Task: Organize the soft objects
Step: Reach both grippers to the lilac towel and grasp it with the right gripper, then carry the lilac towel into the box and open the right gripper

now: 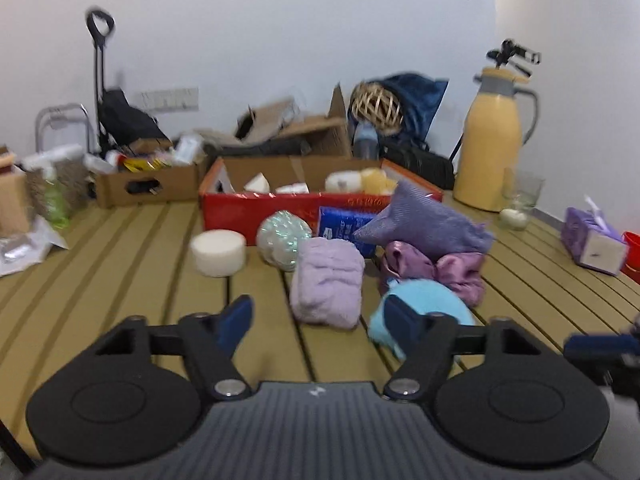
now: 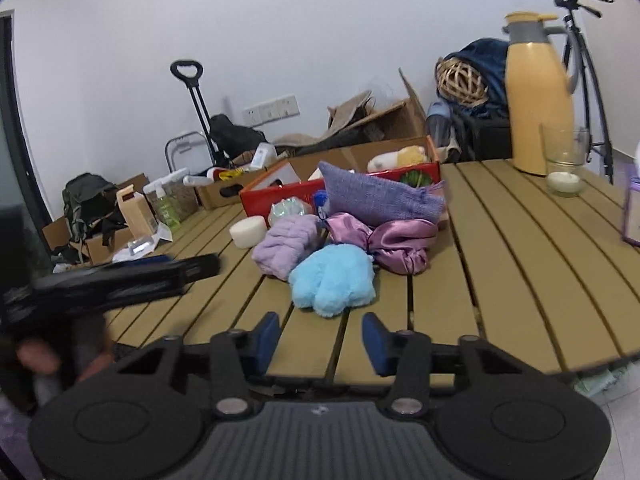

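Across the slatted tan desk [image 2: 520,264] my soft things lie heaped together near the middle: a light blue plush [image 2: 334,280] nearest me, a lilac fluffy cloth [image 2: 286,246] touching its left side, a shiny purple satin piece [image 2: 394,240] to its right, and a woven purple pillow [image 2: 380,196] resting on top behind them. A white foam puck [image 1: 218,252] and an iridescent ball [image 1: 282,240] sit just left of the heap. Behind it all stands a red box [image 1: 256,212] already holding a few pale soft items.

My left hand-held gripper [image 1: 316,326] hangs over the desk with its blue pads apart and nothing between them, the lilac cloth just ahead. My right hand-held gripper [image 2: 320,340] is at the desk's near edge, pads narrowly parted and empty, the blue plush just beyond.

At the far right corner stand a yellow thermos [image 2: 538,100] and a glass [image 2: 564,164]; a purple tissue box [image 1: 592,240] lies near that edge. Along the white wall sit cardboard boxes [image 1: 148,184], a folding trolley [image 2: 200,116], a wicker ball [image 2: 460,80] against dark blue fabric, and a tripod [image 2: 588,60].
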The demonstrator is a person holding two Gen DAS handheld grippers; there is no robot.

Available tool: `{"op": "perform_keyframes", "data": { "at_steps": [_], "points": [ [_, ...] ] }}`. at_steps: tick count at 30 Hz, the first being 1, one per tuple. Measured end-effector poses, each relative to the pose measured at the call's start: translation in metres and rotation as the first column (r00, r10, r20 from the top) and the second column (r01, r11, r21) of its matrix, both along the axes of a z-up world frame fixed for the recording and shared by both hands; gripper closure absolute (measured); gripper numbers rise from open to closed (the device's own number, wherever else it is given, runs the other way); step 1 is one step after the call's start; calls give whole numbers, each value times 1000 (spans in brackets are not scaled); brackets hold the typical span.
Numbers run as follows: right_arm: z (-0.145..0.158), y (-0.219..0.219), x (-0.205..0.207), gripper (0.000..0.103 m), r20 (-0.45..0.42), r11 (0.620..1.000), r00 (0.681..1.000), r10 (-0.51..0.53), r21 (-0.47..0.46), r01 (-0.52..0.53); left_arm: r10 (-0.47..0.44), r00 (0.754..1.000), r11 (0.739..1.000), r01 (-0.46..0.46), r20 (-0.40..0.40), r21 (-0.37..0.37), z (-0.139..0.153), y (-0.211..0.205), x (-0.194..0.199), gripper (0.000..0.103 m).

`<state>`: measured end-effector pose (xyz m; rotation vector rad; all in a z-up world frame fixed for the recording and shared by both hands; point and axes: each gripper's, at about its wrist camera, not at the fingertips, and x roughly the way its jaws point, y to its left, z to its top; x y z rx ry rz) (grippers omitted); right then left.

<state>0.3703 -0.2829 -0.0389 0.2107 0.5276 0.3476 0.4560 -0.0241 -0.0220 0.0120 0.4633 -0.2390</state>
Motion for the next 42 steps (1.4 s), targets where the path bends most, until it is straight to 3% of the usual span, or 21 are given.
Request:
{"op": "perform_keyframes", "data": {
  "at_steps": [3,4,5,6,7,10,14,17,22,25,27,28,29,31,34,36,40,42],
  "points": [
    [-2,7,34,72,-12,999,999,35,1,-35,70,997,997,-69,-37,28,-16,-13,44,34],
    [-1,11,44,73,-13,999,999,53,-1,-53,75,996,997,-73,-51,25,-21,-14,56,41],
    [0,16,56,75,-9,998,998,67,-8,-67,58,995,998,-58,-79,2,-25,-11,63,63],
    [2,21,70,75,-8,997,997,80,-20,-80,23,993,999,-27,-118,-38,-29,-6,69,75],
    [5,25,82,75,-10,995,995,94,-31,-95,6,990,996,-17,-138,-83,-31,1,72,79],
    [15,46,119,75,4,985,987,160,-63,-160,93,990,988,-105,-108,-110,-25,36,68,75],
    [20,77,170,74,14,964,967,256,-77,-254,263,964,952,-266,-42,-154,-22,79,66,38],
    [15,95,199,73,-58,961,962,266,-57,-269,254,966,943,-260,-54,-209,-23,88,60,36],
    [-7,98,203,72,-82,975,977,198,-85,-205,119,981,908,-170,-154,-383,-32,97,65,36],
    [-16,97,207,67,-102,977,978,182,-97,-192,76,973,908,-157,-217,-389,-39,86,76,39],
    [-17,99,205,65,-99,977,980,173,-110,-183,47,980,909,-123,-195,-398,-38,82,77,41],
    [-18,100,205,65,-103,978,980,169,-109,-180,43,980,913,-117,-195,-390,-38,79,79,51],
    [-19,101,206,65,-109,978,980,166,-107,-177,39,978,920,-115,-205,-375,-39,75,81,72],
    [-21,102,207,66,-116,979,981,159,-107,-171,24,970,918,-118,-243,-378,-43,73,88,79],
    [-20,103,205,69,-122,982,982,147,-98,-159,30,971,908,-126,-237,-400,-43,75,86,86],
    [-13,106,194,79,-102,981,984,148,-109,-159,42,974,916,-125,-220,-380,-38,73,77,88],
    [15,103,140,80,-3,979,985,174,-107,-173,20,992,923,-65,-121,-380,-6,76,30,88],
    [24,92,113,80,23,984,985,170,-51,-169,-3,997,919,-28,-77,-393,9,77,5,88]
  ]
}}
